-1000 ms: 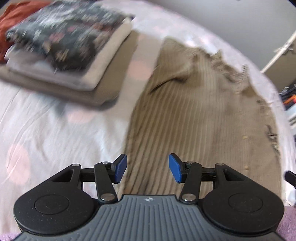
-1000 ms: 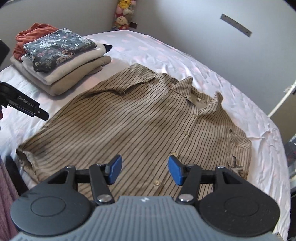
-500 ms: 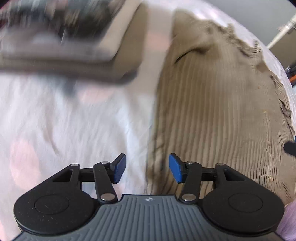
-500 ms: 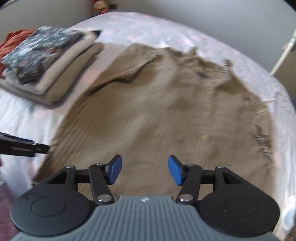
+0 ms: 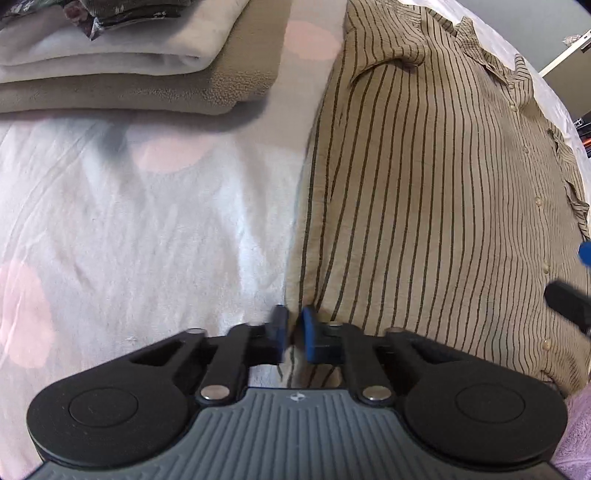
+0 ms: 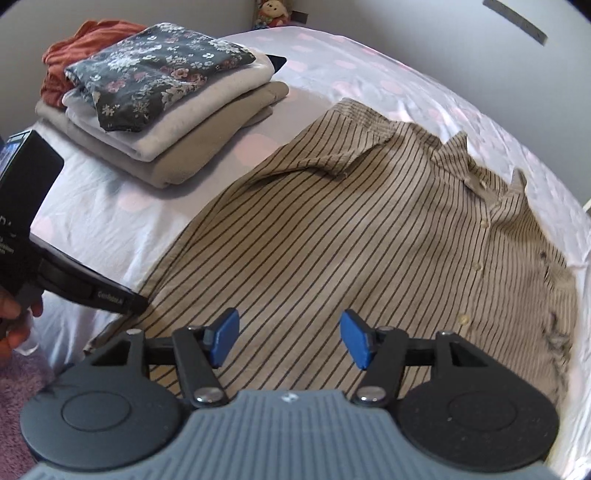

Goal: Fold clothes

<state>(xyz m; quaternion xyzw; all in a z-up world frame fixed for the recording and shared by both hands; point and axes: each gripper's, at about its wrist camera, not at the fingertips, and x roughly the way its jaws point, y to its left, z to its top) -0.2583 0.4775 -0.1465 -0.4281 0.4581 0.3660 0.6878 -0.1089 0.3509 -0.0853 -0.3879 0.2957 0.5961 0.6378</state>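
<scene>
A tan shirt with dark stripes (image 6: 351,240) lies flat, front up and buttoned, on the bed; it also shows in the left wrist view (image 5: 424,203). My left gripper (image 5: 293,332) is shut on the shirt's near left hem edge, with cloth between the blue pads. In the right wrist view the left gripper (image 6: 122,301) touches that same corner. My right gripper (image 6: 288,338) is open and empty, hovering over the shirt's lower middle. Its fingertip (image 5: 584,253) shows at the right edge of the left wrist view.
A stack of folded clothes (image 6: 162,107) with a dark floral piece on top sits at the back left on the white, pink-dotted bedsheet (image 5: 129,240). An orange garment (image 6: 77,55) lies behind the stack. A wall and a plush toy (image 6: 271,14) are beyond.
My left gripper has dropped to the shirt's left hem edge and shut on it. My right gripper has stayed open and moved closer over the shirt's lower part.
</scene>
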